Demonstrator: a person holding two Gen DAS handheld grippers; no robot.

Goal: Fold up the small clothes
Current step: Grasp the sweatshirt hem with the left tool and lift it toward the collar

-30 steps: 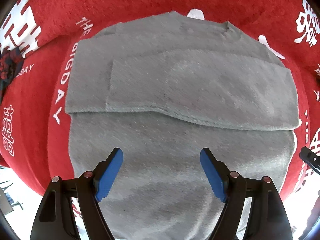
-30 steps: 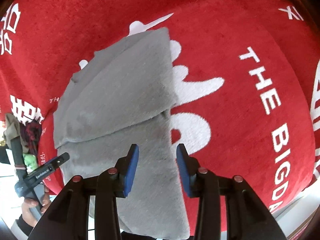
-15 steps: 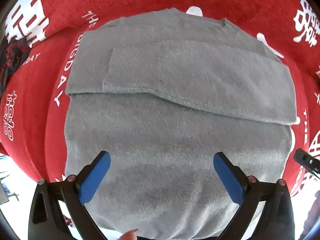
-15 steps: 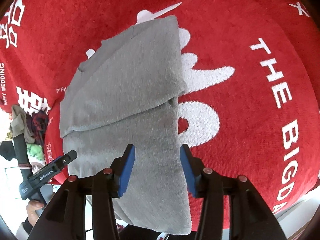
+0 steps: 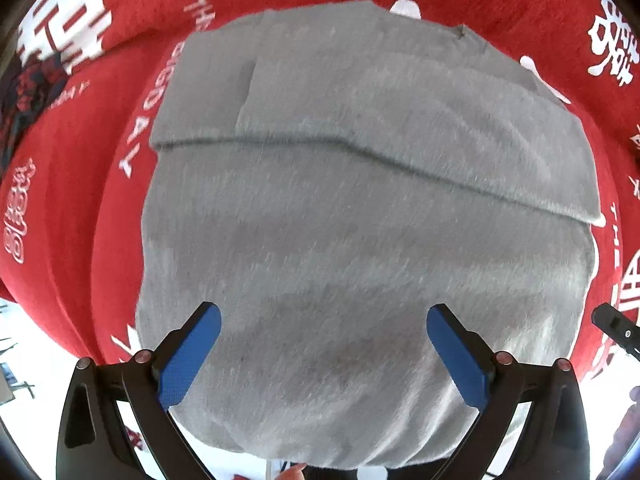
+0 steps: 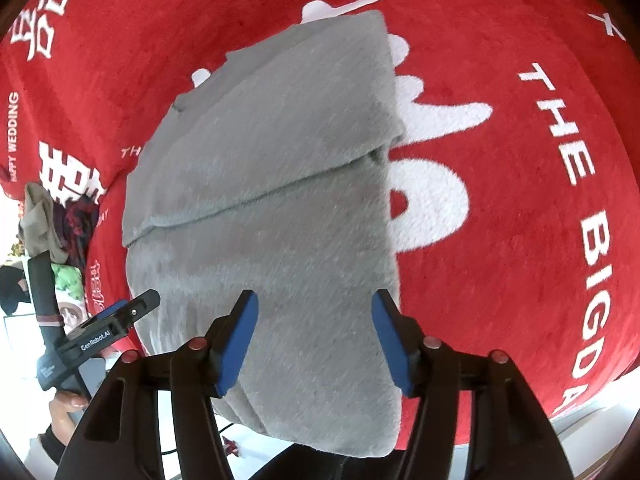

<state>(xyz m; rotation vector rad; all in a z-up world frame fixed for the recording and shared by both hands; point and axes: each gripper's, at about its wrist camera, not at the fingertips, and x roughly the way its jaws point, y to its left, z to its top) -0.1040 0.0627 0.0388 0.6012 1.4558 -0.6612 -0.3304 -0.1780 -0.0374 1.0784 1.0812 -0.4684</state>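
Note:
A grey fleece garment (image 5: 360, 208) lies on the red cloth, its far part folded over in a flap with a straight edge across the middle. Its near end hangs over the front edge. My left gripper (image 5: 324, 340) is wide open and empty, hovering above the garment's near left part. My right gripper (image 6: 314, 320) is open and empty above the garment's (image 6: 280, 184) near right part, its right finger by the garment's right edge. The left gripper's body (image 6: 92, 340) shows at the left of the right wrist view.
A red cloth (image 6: 500, 160) with white lettering covers the surface. A pile of dark and patterned clothes (image 6: 60, 216) lies at the far left edge; it also shows in the left wrist view (image 5: 28, 84). The cloth's front edge drops off just below both grippers.
Both grippers have opened wider and drawn back toward the garment's near end. The garment lies as before.

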